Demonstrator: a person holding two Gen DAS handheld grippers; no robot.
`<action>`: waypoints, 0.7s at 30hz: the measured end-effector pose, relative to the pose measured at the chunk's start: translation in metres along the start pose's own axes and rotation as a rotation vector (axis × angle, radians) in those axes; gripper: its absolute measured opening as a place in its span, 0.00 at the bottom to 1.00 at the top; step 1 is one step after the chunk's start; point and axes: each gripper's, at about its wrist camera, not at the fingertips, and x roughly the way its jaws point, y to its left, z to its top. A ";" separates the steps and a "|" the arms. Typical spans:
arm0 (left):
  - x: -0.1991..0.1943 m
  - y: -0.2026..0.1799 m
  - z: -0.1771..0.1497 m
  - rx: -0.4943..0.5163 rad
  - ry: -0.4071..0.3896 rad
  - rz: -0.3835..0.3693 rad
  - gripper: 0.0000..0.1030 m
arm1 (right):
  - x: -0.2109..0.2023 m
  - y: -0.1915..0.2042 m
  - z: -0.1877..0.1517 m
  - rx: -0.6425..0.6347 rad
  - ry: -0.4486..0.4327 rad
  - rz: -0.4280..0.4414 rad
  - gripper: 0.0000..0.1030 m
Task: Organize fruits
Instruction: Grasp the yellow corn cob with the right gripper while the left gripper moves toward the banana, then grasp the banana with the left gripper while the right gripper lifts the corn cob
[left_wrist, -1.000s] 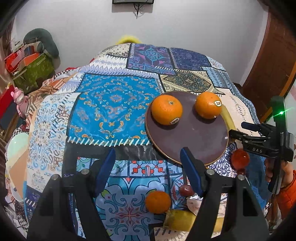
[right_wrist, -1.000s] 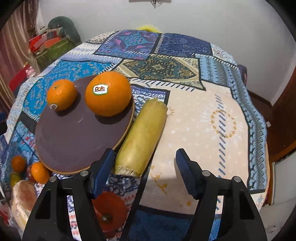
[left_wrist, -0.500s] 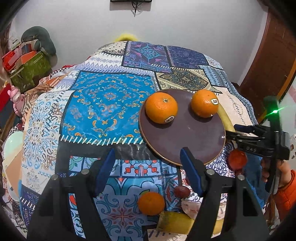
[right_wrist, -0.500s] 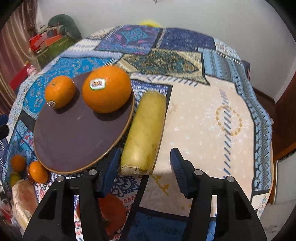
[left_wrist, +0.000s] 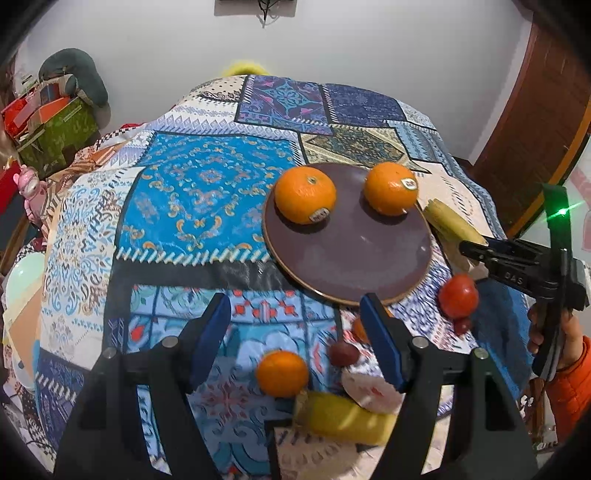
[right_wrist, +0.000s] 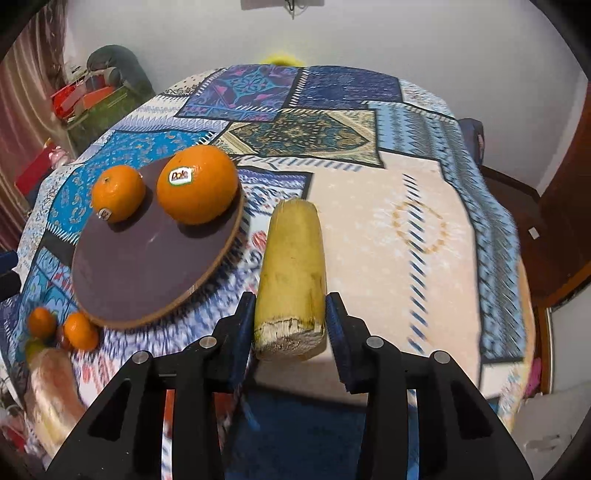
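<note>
Jaws of the right gripper (right_wrist: 290, 325) have just closed onto the yellow fruit's (right_wrist: 293, 269) cut end, at three o'clock of the plate (right_wrist: 147, 266). Only the left view shows the left gripper (left_wrist: 295, 332) half open, empty, above patchwork cloth (left_wrist: 207, 192).

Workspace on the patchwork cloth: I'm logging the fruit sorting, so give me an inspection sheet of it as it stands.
Surface: patchwork cloth, patterned.
Job's things: brown plate holds two oranges; yellow stalk piece lies beside the plate; small oranges, a red fruit and a yellow fruit lie on the cloth.
Clutter: nothing seen.
Grippers: right tongs have just been closing and now clamp the stalk's cut end; left tongs open, over bare cloth.
Cables: one hangs from a wall fixture.
Surroundings: boxes, wooden door.
</note>
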 end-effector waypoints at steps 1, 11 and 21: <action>-0.002 -0.002 -0.002 -0.001 0.002 -0.002 0.70 | -0.006 -0.002 -0.006 0.002 0.001 -0.001 0.34; -0.022 -0.032 -0.045 0.010 0.051 0.004 0.70 | -0.051 0.002 -0.062 -0.010 0.006 0.012 0.34; -0.004 -0.068 -0.087 0.082 0.176 -0.010 0.78 | -0.062 0.009 -0.101 -0.013 0.034 0.050 0.34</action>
